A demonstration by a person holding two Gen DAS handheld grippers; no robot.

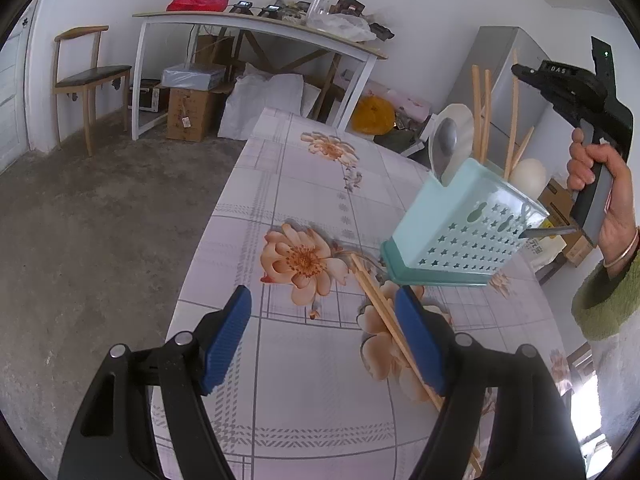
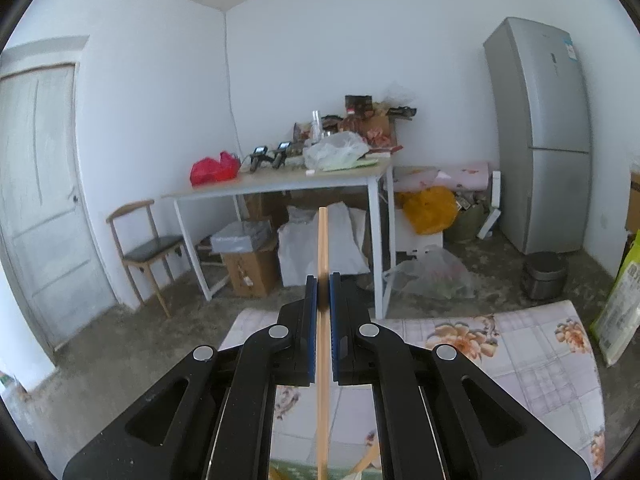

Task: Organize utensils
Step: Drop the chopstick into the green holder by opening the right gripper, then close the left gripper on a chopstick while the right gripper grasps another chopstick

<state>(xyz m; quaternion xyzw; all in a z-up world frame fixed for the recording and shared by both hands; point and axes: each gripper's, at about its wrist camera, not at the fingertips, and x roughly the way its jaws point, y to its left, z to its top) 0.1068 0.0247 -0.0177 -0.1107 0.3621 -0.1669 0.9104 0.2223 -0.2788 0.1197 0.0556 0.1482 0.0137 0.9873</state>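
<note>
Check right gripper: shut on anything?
Shut on a chopstick: the right gripper has both pads pressed against the stick, which runs between them and sticks out past the tips.
</note>
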